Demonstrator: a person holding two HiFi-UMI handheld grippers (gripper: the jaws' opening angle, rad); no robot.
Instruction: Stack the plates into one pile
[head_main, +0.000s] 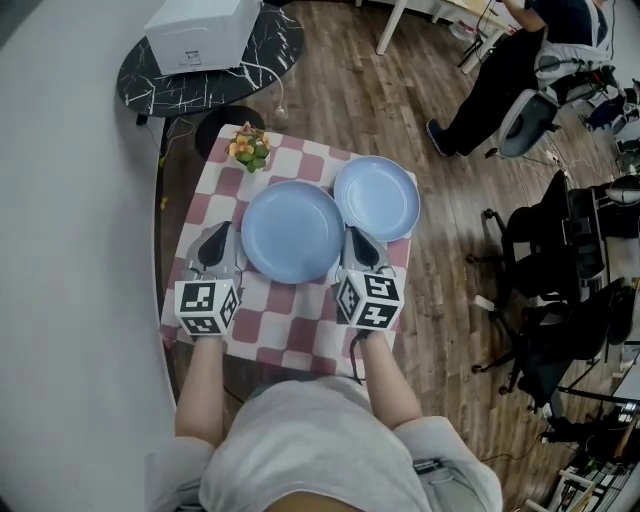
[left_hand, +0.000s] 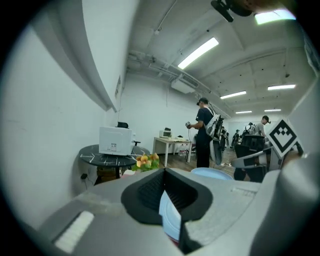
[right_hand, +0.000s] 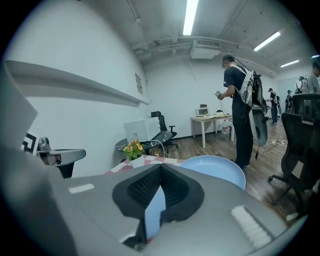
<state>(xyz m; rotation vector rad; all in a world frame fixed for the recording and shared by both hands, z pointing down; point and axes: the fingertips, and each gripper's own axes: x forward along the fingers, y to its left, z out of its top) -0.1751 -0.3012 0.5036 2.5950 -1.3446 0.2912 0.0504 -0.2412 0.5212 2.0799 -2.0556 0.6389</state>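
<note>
The larger blue plate (head_main: 293, 231) is mid-frame above the checked table (head_main: 290, 322). Its left rim is clamped between the jaws of the left gripper (head_main: 236, 258) and its right rim between those of the right gripper (head_main: 352, 252). The second blue plate (head_main: 378, 197) lies just at its upper right, and a flower pot (head_main: 250, 148) stands at the table's upper-left corner.

Bright overhead strip lights (left_hand: 198, 52); gripper views fisheye w/ dark corners

Before you lies a pink-and-white checked tablecloth (head_main: 300, 325), a small pot of orange flowers (head_main: 249, 150) at its far edge. Beyond it, a round black marbled table (head_main: 272, 45) bears a white box-shaped machine (head_main: 200, 30).
</note>
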